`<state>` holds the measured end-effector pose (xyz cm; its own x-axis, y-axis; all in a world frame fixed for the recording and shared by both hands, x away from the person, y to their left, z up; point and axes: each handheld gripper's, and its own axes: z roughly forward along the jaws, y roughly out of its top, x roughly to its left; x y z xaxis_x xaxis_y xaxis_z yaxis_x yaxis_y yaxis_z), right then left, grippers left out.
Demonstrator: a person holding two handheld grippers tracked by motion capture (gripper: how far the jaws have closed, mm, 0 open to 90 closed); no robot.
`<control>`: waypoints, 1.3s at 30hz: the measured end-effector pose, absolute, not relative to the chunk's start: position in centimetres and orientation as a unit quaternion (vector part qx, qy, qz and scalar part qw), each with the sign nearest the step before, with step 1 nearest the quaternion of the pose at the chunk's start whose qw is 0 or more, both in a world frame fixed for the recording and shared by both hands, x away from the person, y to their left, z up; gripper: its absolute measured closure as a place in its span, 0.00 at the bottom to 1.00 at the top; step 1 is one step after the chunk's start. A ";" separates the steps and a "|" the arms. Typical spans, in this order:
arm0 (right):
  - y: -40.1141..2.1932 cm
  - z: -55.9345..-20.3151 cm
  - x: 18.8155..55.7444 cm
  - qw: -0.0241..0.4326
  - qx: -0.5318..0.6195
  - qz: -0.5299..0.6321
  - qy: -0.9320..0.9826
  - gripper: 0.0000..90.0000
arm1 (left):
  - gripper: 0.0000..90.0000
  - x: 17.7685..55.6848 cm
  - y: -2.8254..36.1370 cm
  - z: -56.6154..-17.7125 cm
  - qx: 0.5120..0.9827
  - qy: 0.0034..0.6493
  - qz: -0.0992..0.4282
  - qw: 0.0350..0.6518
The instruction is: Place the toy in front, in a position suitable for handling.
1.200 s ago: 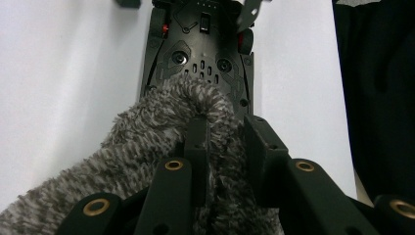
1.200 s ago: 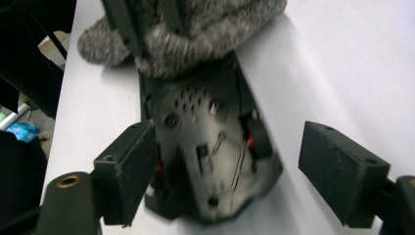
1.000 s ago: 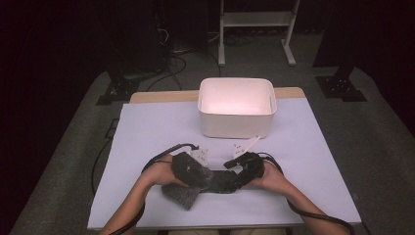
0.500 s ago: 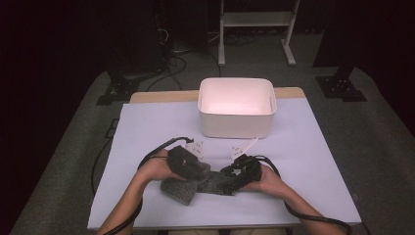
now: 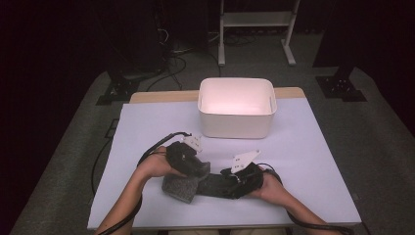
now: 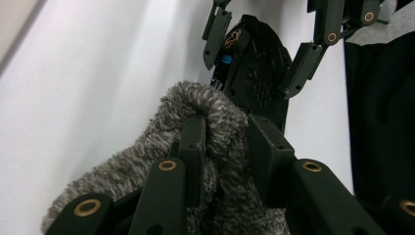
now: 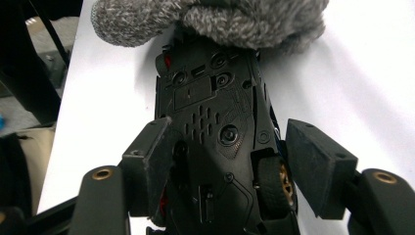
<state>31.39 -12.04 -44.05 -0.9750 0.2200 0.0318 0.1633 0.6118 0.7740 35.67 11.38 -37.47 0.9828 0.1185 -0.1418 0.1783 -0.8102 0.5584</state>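
1. The person has both tools low over the near edge of the desk (image 5: 318, 161), and the work is between the two of them: a black toy car (image 5: 215, 185) and a grey fuzzy sock (image 5: 178, 186).
2. The left gripper (image 5: 198, 169) has a fold of the sock pinched between its fingers (image 6: 193, 142). They have just been easing apart a little, yet the fabric sits bunched between the pads, so I read it as held. The rest of the sock lies on the desk.
3. The right gripper (image 5: 222, 181) has the toy car lengthwise between its fingers, underside turned towards its own camera. These fingers have just been closing in; one pad sits against the car's flank and the other just beside a wheel, so it looks gripped.
4. In the right gripper view the far end of the car (image 7: 210, 98) runs up to the sock (image 7: 210, 19) and touches it. Whether that end is tucked inside the sock's mouth or merely lies against the fabric, I cannot tell.
5. Done so far, to my eye: both things are picked up and brought together at the front of the desk.
6. Left, as I judge it: the car and sock are neither fully joined nor fully parted.
7. The white bin (image 5: 235, 125) stands well apart, towards the back of the desk, and nothing shows inside it, so nothing has gone there yet
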 end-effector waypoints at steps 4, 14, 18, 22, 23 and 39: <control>-12.1 -44.0 30.8 0.053 0.093 0.429 0.897 0.40 | 0.76 35.5 11.5 -37.6 0.948 0.079 -0.058 0.303; -12.3 -43.5 30.4 0.056 0.087 0.433 0.895 0.47 | 0.77 34.4 11.3 -37.0 0.952 0.067 -0.055 0.293; -12.2 -43.6 30.9 0.028 0.094 0.427 0.899 0.44 | 0.78 34.1 11.2 -36.8 0.952 0.054 -0.059 0.294; -11.9 -43.9 31.3 -0.001 0.098 0.424 0.901 0.42 | 0.79 33.7 11.3 -36.7 0.952 0.049 -0.059 0.295; -11.7 -43.9 31.3 -0.008 0.102 0.422 0.901 0.42 | 0.79 33.6 11.4 -36.7 0.952 0.047 -0.058 0.296; -10.3 -43.7 30.9 -0.025 0.076 0.430 0.899 0.61 | 0.85 32.4 12.4 -35.4 0.948 0.040 -0.059 0.309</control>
